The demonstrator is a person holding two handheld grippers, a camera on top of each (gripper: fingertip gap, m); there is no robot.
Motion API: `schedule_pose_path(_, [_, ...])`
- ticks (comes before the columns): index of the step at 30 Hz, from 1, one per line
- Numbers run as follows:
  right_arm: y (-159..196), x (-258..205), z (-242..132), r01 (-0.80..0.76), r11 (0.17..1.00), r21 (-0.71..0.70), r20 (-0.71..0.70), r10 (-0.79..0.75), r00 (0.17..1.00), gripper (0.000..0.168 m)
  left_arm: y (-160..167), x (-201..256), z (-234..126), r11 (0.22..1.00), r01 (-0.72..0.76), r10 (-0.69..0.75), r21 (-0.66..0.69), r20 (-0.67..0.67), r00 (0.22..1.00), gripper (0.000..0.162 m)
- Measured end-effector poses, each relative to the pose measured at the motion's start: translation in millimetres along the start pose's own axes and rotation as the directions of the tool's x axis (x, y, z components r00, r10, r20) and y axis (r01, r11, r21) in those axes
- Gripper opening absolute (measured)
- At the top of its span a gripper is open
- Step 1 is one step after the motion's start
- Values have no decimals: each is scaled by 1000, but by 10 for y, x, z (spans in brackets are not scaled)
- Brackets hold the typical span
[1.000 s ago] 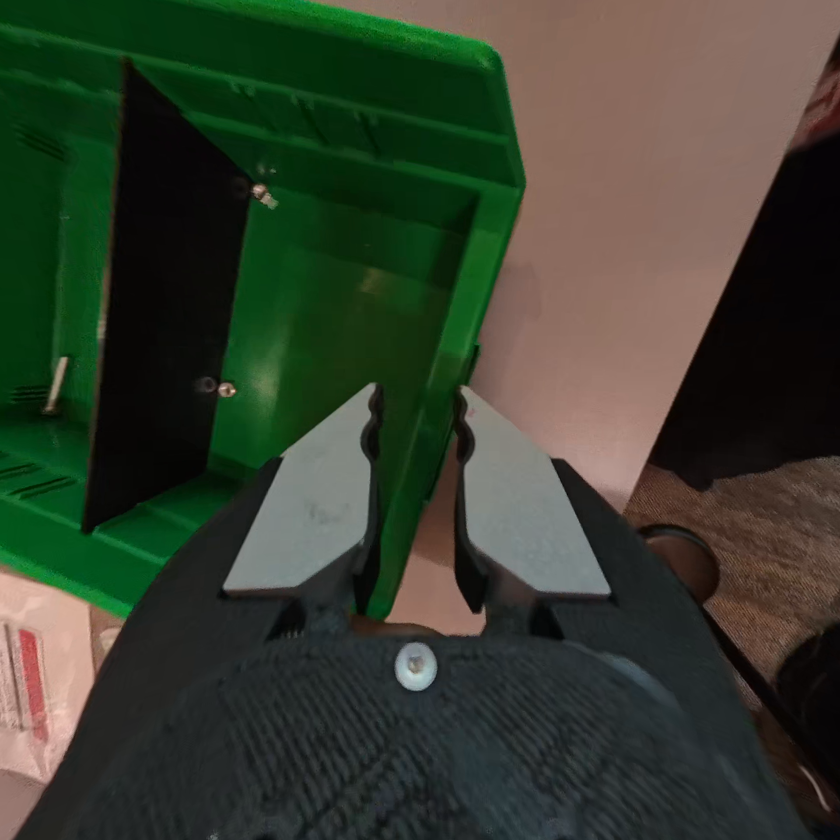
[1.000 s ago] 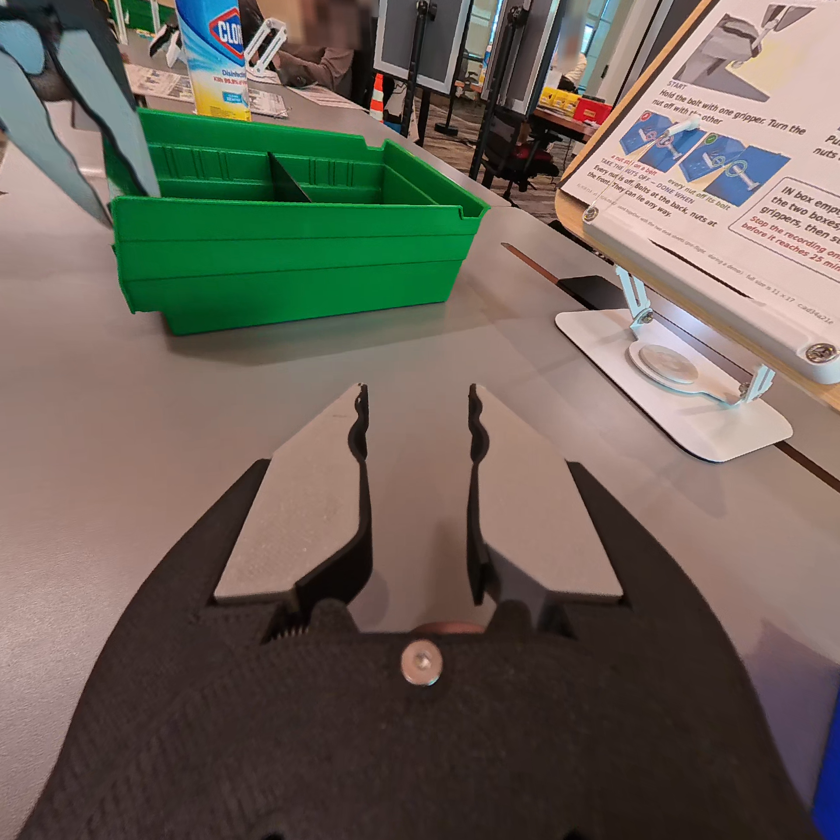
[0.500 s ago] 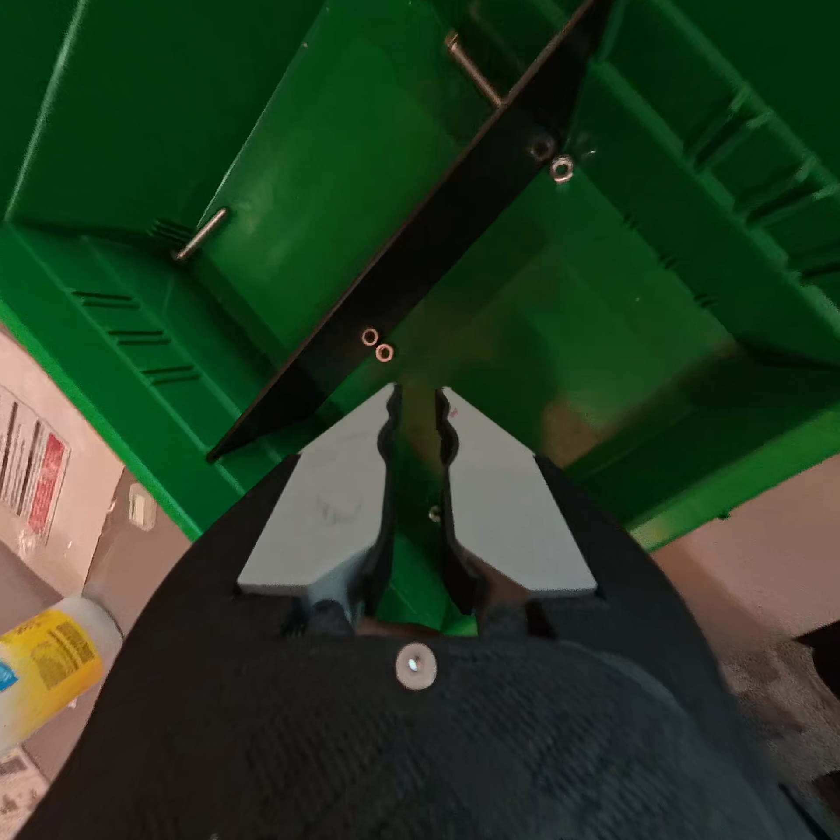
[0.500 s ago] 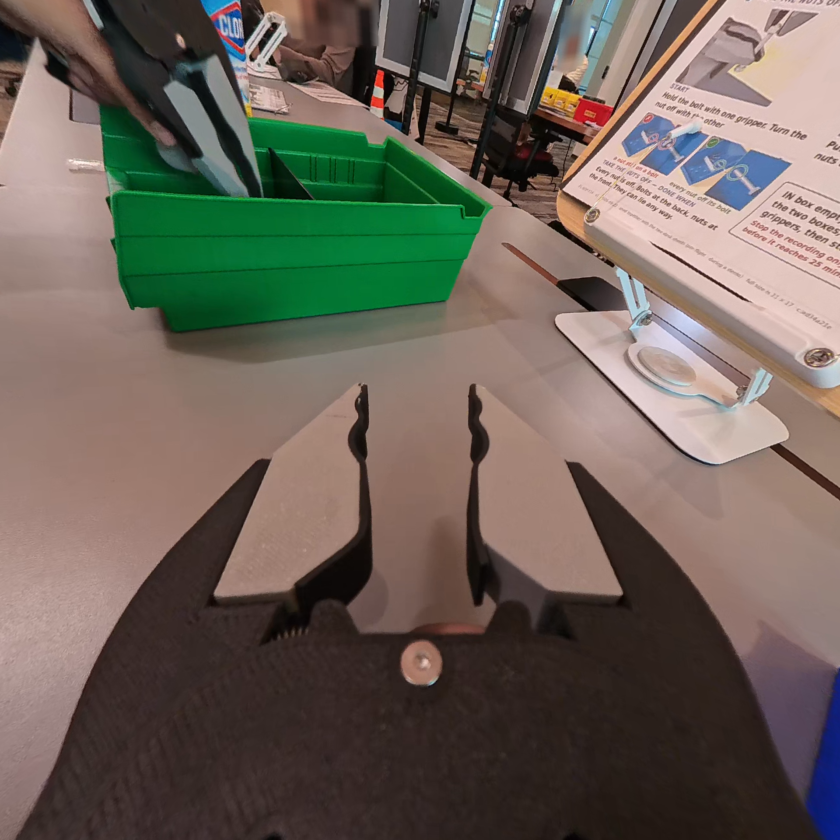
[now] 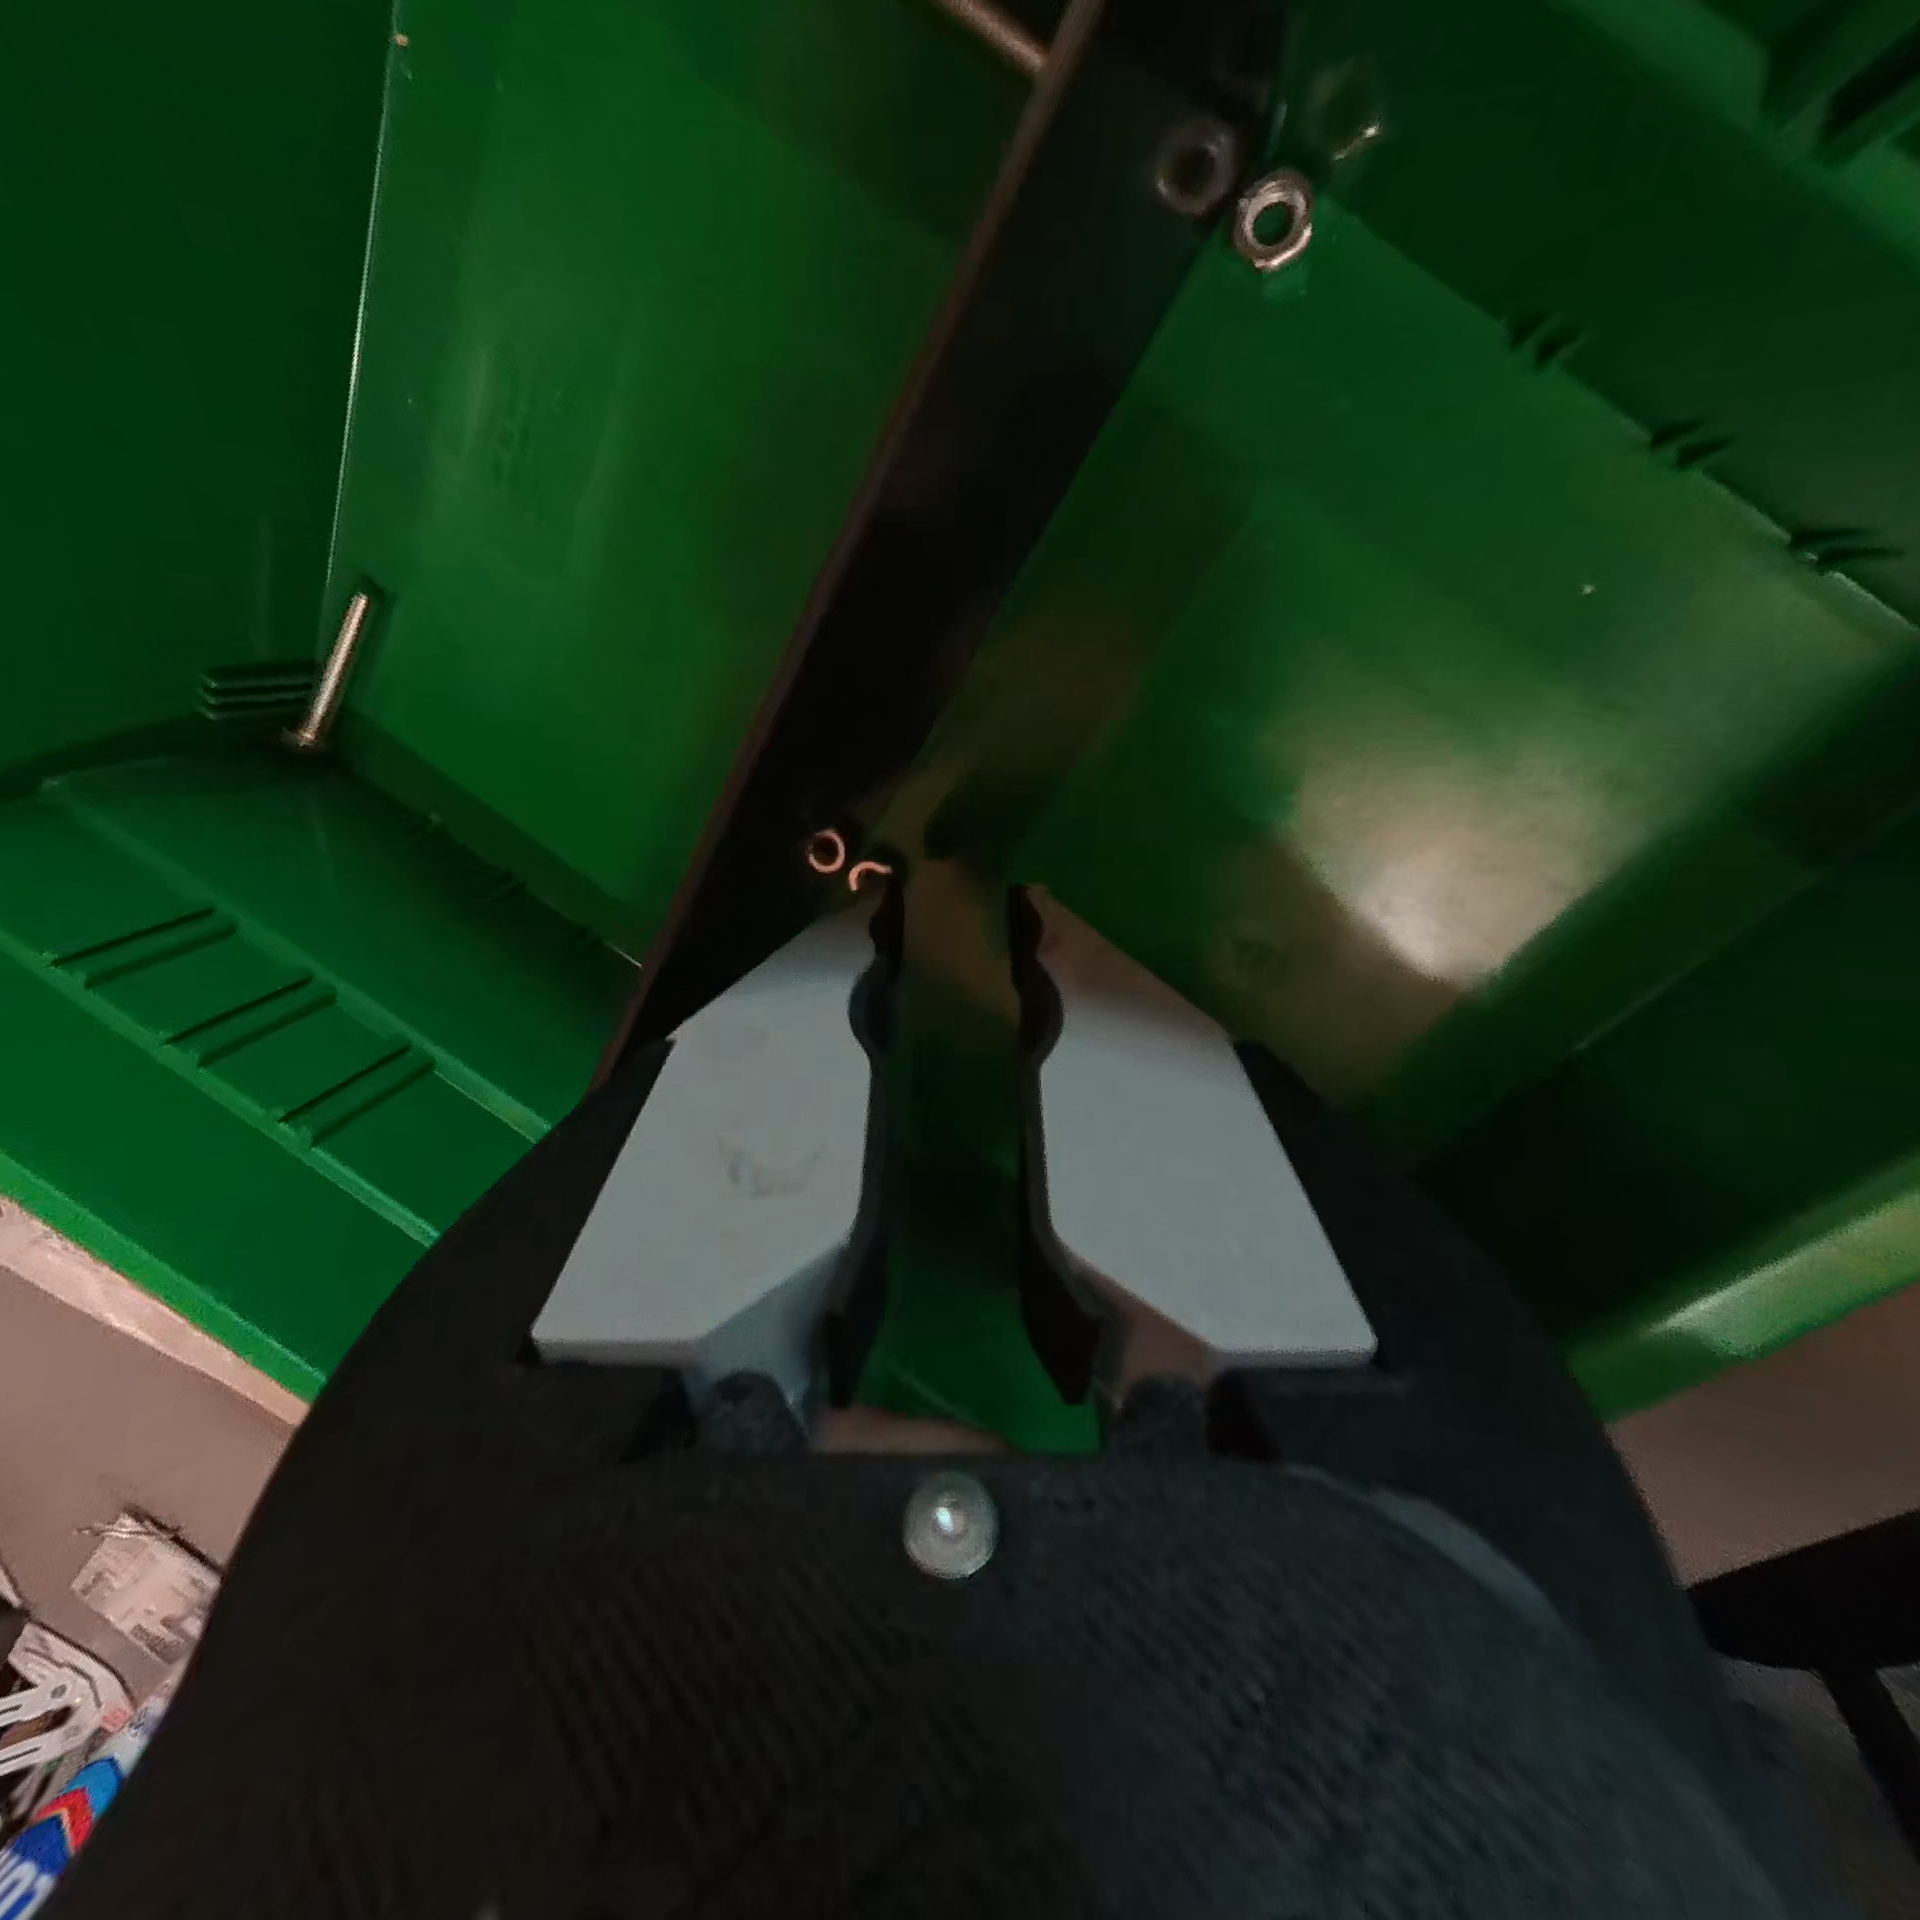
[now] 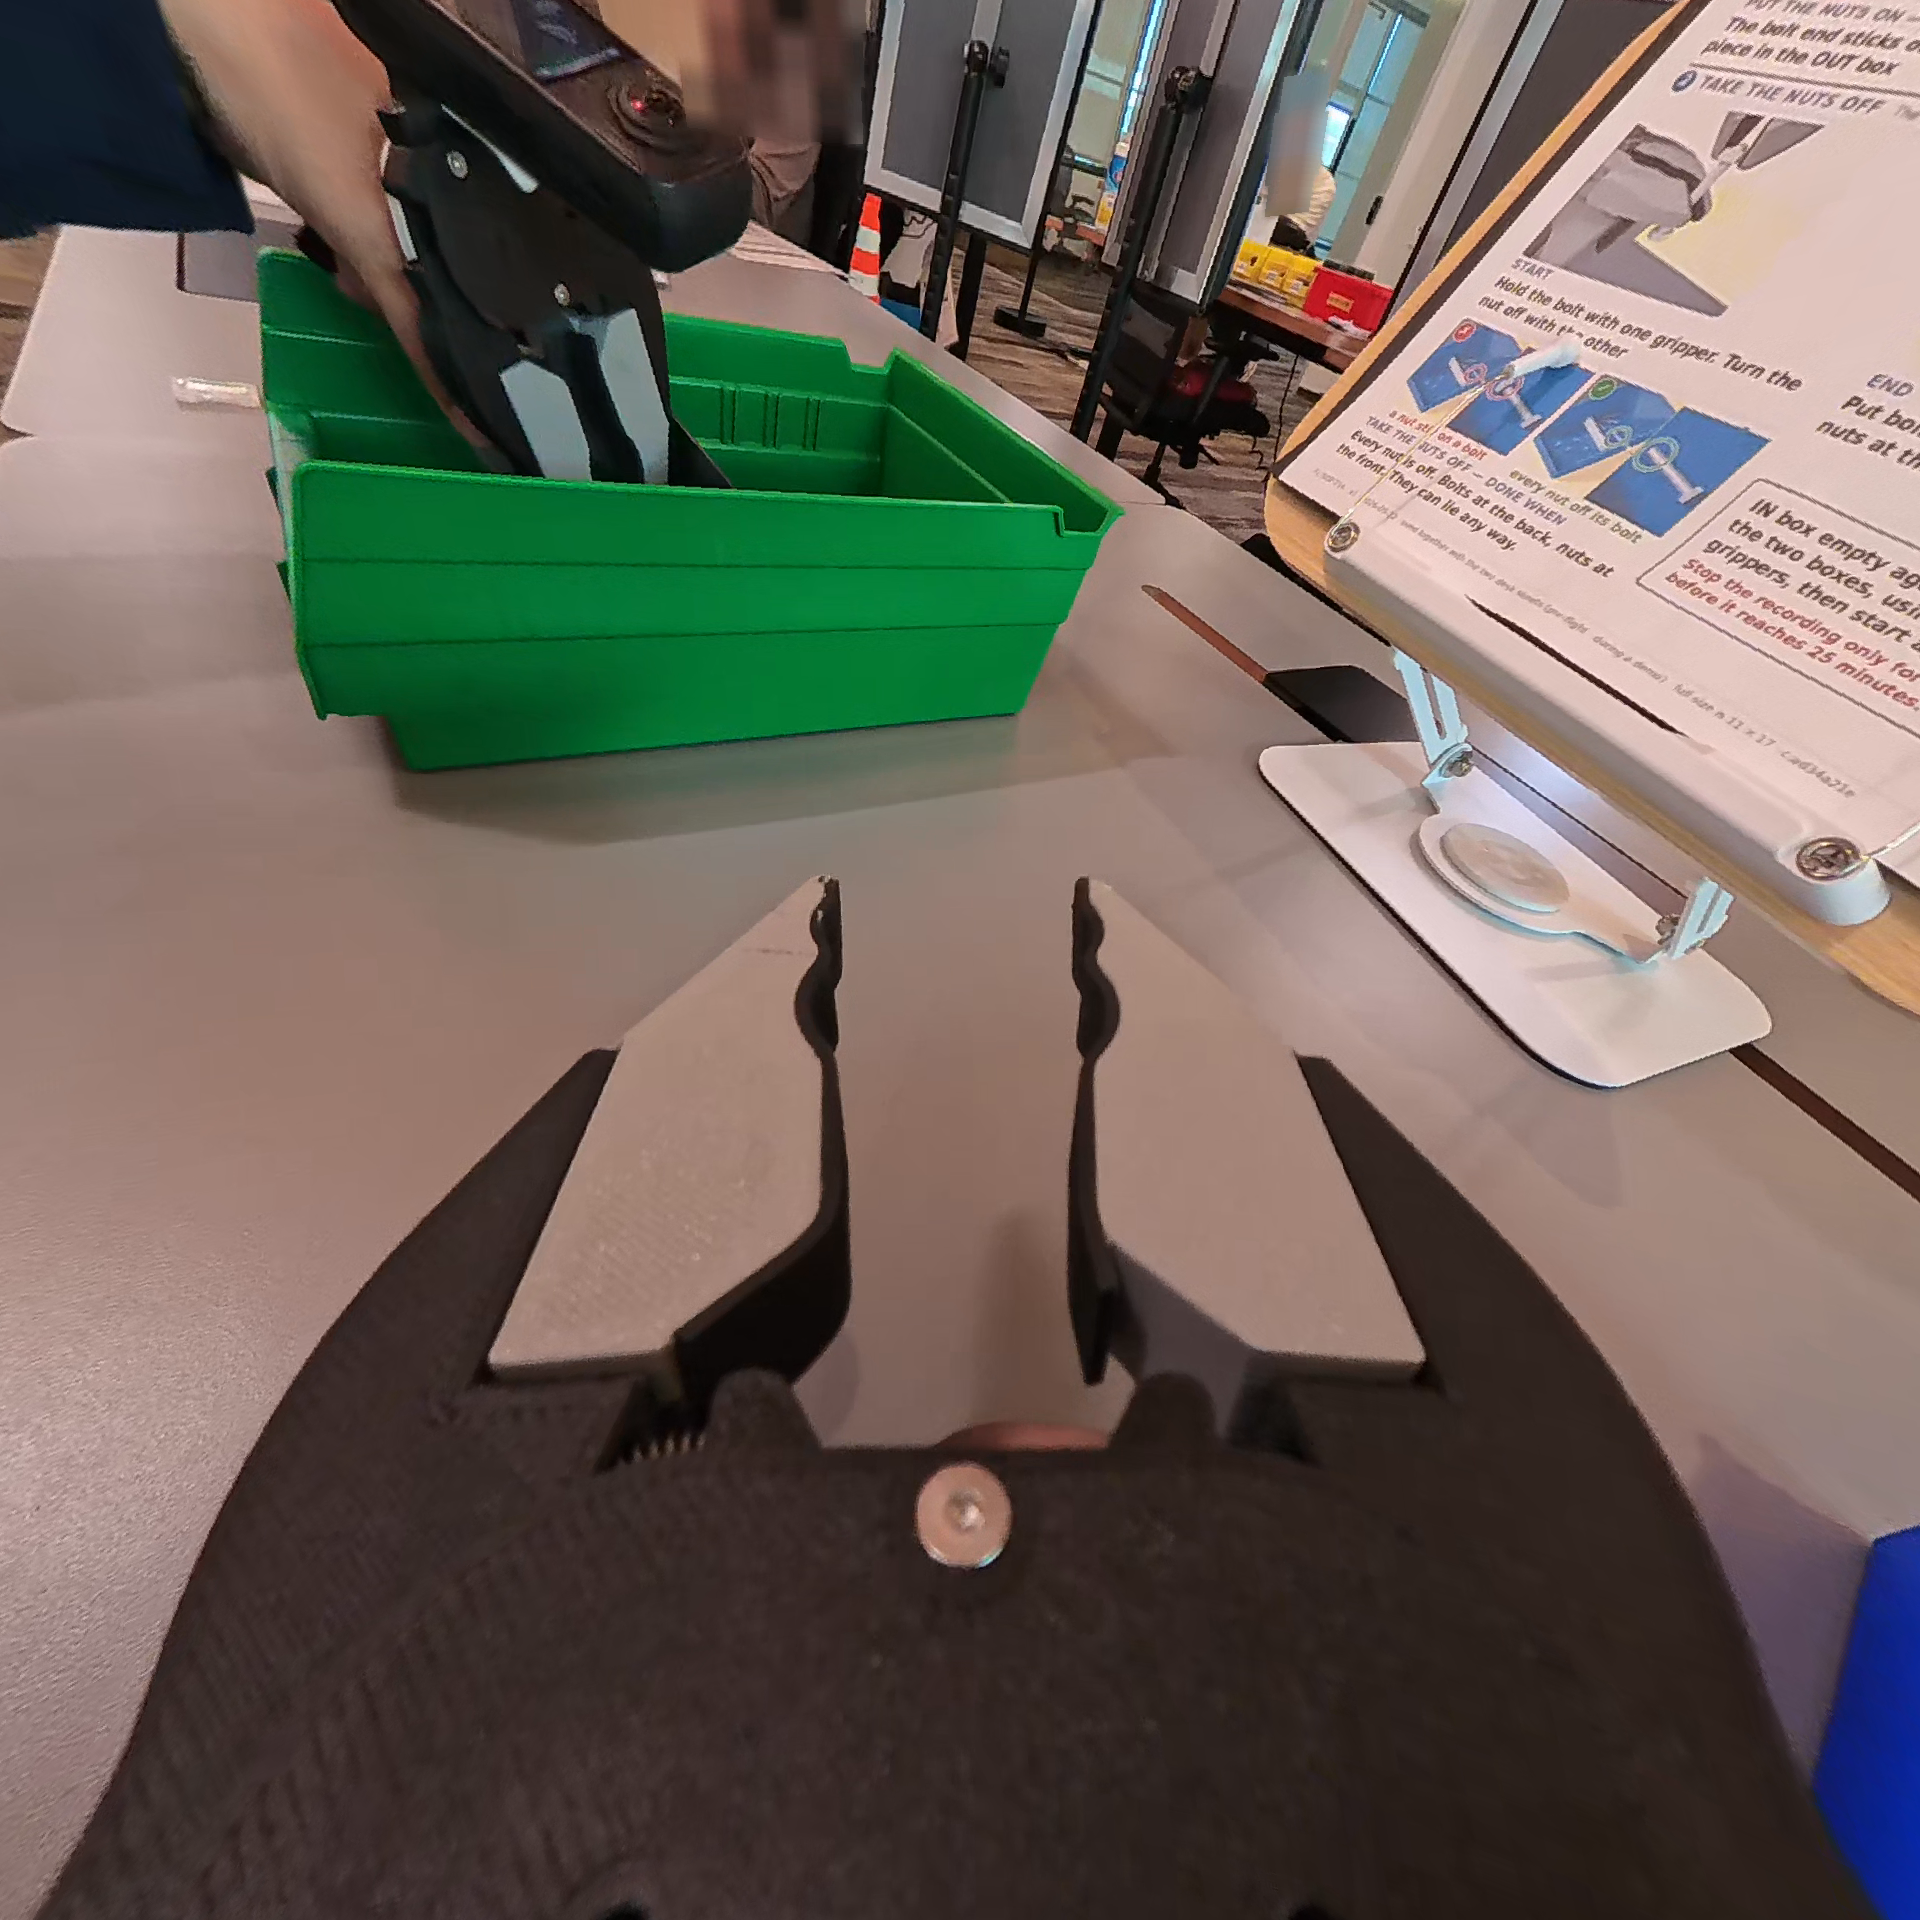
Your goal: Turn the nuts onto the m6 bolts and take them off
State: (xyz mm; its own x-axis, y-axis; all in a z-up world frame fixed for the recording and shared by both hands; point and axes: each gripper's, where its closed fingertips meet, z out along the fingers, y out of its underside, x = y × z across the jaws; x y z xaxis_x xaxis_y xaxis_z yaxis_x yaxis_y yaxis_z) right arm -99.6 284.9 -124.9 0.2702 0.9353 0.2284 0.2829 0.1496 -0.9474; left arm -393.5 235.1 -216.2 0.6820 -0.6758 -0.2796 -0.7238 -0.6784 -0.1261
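My left gripper (image 5: 954,899) is inside the green bin (image 5: 1455,727), pointing down at its floor beside the black divider (image 5: 935,520). Its jaws stand narrowly open with nothing between them. A small nut (image 5: 869,875) lies against the divider's foot, just beside the left fingertip and partly hidden by it. A second nut (image 5: 1273,218) lies farther along the divider. One bolt (image 5: 330,665) lies in the other compartment, and the tip of another (image 5: 987,31) shows at the top. My right gripper (image 6: 954,894) is open and empty, low over the grey table (image 6: 312,987).
The right wrist view shows the green bin (image 6: 675,603) on the table with the left gripper (image 6: 582,416) and a hand reaching into it. An instruction sheet on a white stand (image 6: 1507,894) is at the right. A blue object (image 6: 1870,1714) is at the lower right edge. One gripper's finger ends stand about 30 centimeters off the other's. The bolt (image 5: 330,665) is about 15 centimeters from my left fingertips and 40 centimeters from my right.
My left gripper has moved from the bin's outer rim into the bin and lowered towards the nut by the divider, its jaws narrower than a second ago. The right gripper has not moved.
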Motion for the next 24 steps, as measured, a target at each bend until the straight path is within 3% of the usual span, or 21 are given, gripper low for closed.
schedule_pose_path(5, [-8, -15, -4, 0, 1000, 0, 7, 0, 1000, 41, 30, -6, 36, 999, -36, 36, -34, 12, 999, 25])
schedule_pose_path(14, [-18, -31, -6, 7, 1000, 1, 9, -7, 1000, 41, 30, -30, 72, 999, -31, 31, -44, 2, 1000, 12])
schedule_pose_path(17, [-15, -37, -3, 9, 1000, -2, 10, -9, 1000, 41, 21, -23, 93, 998, -34, 33, -47, -10, 999, 0])
schedule_pose_path(22, [-29, -39, -13, 15, 1000, 2, 7, -15, 1000, 40, 18, -28, 98, 998, -37, 37, -46, -12, 999, 0])
schedule_pose_path(24, [-43, -35, -23, 15, 1000, 6, 5, -15, 1000, 40, 11, 126, 58, 999, -35, 32, -27, -106, 994, 0])
